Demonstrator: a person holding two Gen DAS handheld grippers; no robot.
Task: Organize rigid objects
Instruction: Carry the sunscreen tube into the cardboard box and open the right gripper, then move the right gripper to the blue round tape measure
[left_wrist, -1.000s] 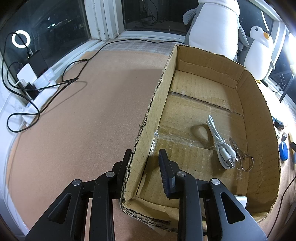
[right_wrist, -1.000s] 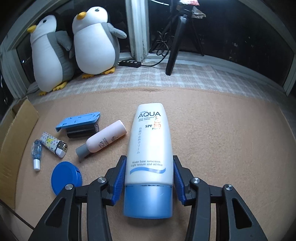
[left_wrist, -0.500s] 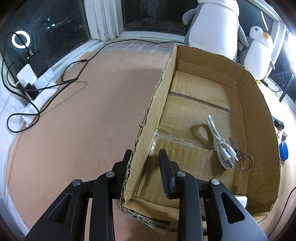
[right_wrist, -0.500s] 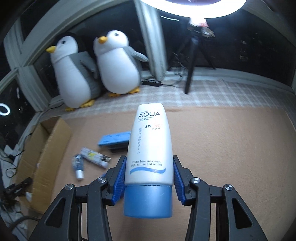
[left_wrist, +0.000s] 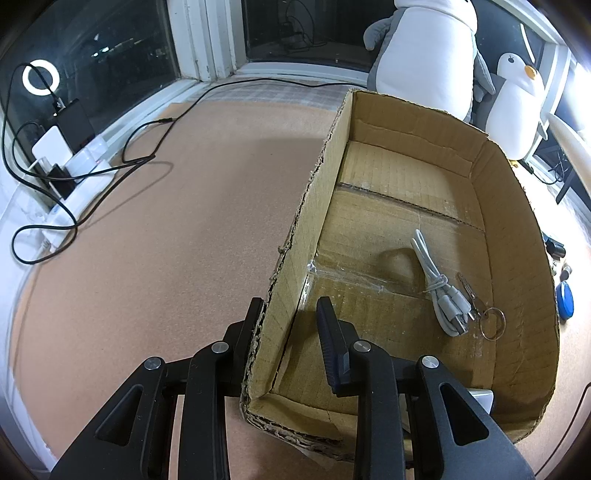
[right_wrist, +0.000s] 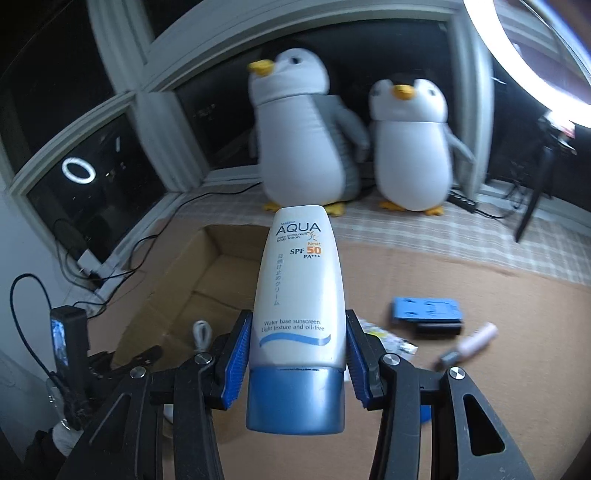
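Note:
My right gripper (right_wrist: 298, 314) is shut on a white sunscreen tube (right_wrist: 301, 280) with a blue cap, and its blue pads press both sides of the tube. The tube hangs in the air in front of the open cardboard box (right_wrist: 221, 266). My left gripper (left_wrist: 290, 302) straddles the near left wall of that cardboard box (left_wrist: 517, 229), one finger outside and one inside, and is shut on the wall. Inside the box lie a coiled grey cable (left_wrist: 439, 291) and keys on a ring (left_wrist: 484, 314).
On the cork mat right of the box lie a blue stand (right_wrist: 426, 310), a black item (right_wrist: 437, 328), a pink bottle (right_wrist: 476, 338) and a blue disc (left_wrist: 565, 299). Two plush penguins (right_wrist: 299, 133) stand behind the box. Black cables (left_wrist: 140, 158) trail over the mat's left side.
My right gripper has risen and swung left with the sunscreen tube, from the loose items on the mat to in front of the box. The left gripper and the box have stayed still.

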